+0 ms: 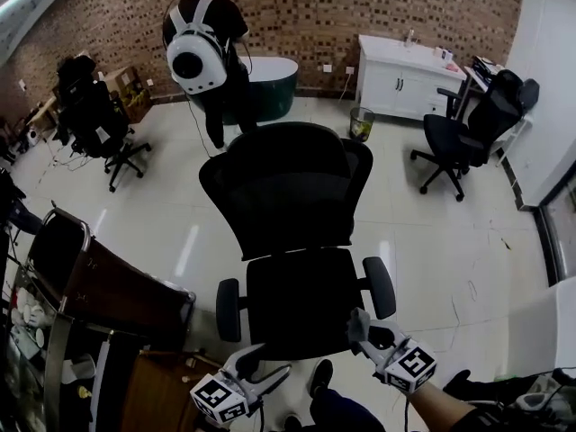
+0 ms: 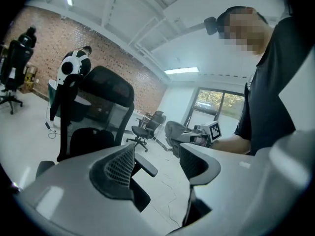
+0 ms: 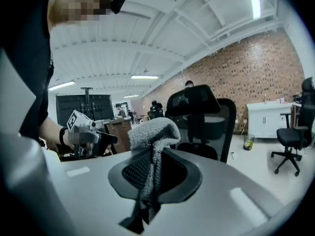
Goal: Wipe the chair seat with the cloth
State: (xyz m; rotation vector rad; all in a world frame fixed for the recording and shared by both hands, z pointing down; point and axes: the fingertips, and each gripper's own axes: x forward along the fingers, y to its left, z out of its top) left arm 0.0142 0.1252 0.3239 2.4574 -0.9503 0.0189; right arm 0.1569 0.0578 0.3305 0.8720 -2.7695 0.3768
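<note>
The black mesh office chair [image 1: 290,196] stands in the middle of the head view, its seat [image 1: 301,302] just in front of me. My right gripper [image 1: 367,333] hovers over the seat's front right corner, shut on a grey cloth [image 1: 359,323]. The right gripper view shows the cloth [image 3: 153,131] pinched between the jaws and bunched above them [image 3: 152,154]. My left gripper [image 1: 261,367] is at the seat's front left edge, open and empty [image 2: 156,154]. The left gripper view takes in the chair [image 2: 98,107] and the right gripper with its cloth [image 2: 176,131].
A person with a white backpack [image 1: 198,54] stands behind the chair near a dark green tub [image 1: 270,84]. Other black chairs stand at the right [image 1: 463,138] and far left [image 1: 94,115]. A white cabinet [image 1: 405,77], a bin [image 1: 361,122] and a brown cart [image 1: 108,286] are around.
</note>
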